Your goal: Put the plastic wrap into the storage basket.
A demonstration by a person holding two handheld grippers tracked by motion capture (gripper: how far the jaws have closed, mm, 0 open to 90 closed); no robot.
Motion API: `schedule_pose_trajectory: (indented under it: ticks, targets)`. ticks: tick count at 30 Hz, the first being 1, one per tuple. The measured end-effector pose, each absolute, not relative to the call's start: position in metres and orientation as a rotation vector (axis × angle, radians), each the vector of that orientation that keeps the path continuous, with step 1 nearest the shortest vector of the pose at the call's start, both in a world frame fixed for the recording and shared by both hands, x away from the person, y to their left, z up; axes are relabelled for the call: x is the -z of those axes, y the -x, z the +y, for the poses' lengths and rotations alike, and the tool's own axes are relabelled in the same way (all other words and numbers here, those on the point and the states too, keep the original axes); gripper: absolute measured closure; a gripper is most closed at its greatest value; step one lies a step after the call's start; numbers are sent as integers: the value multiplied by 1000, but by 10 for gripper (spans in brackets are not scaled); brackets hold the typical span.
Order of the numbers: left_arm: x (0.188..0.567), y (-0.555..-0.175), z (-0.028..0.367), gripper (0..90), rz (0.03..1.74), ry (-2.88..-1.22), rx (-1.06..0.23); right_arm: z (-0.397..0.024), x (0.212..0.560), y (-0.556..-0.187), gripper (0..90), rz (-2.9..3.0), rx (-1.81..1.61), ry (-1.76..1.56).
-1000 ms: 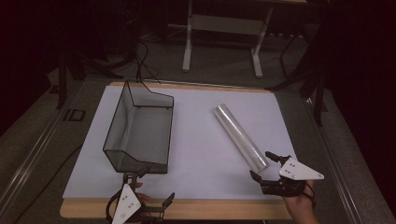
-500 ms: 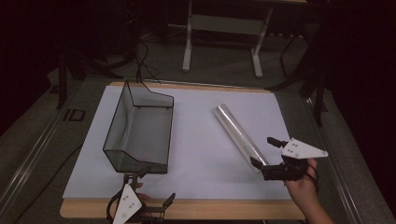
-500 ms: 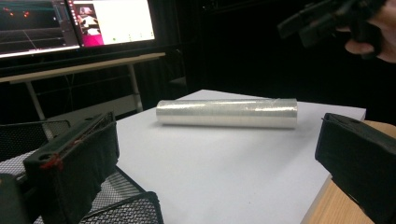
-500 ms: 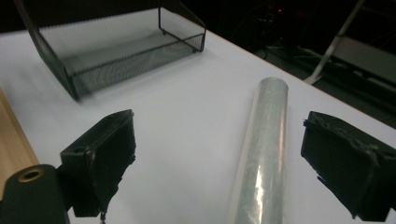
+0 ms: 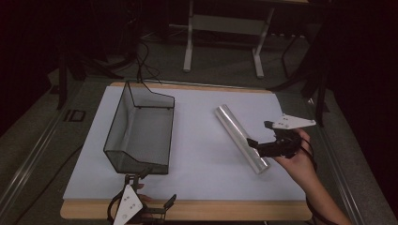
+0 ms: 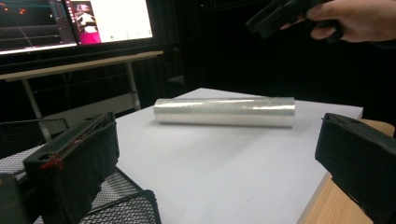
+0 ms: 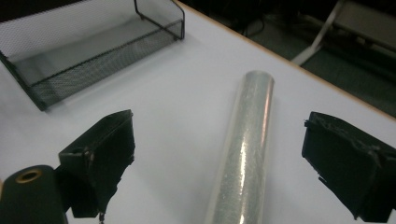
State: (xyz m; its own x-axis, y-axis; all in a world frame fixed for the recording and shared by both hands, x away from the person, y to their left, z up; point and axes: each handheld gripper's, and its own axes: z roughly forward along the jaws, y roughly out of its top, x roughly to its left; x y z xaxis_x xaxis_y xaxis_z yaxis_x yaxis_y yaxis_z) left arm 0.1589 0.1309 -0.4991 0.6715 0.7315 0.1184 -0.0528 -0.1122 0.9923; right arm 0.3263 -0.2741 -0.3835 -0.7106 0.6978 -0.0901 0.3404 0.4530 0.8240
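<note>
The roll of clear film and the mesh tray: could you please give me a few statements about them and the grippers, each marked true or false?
1. The roll of clear film lies flat on the white sheet. True.
2. The roll lies inside the black mesh tray. False: it lies apart from the tray, which is empty.
3. The right gripper is clamped on the roll. False: its jaws are open, the roll between them ungripped.
4. The left gripper is at the table's near edge, by the tray. True.

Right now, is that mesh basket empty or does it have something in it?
Empty. The mesh basket shows only its bare floor, and the roll lies outside it.
</note>
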Motion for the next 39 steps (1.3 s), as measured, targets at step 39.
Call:
schedule_pose_trajectory:
  ticks: [39]
  targets:
    - [500, -159, 131, 2, 572, -1573, -733, -232, 468, -447, 96, 2569, -719, -1150]
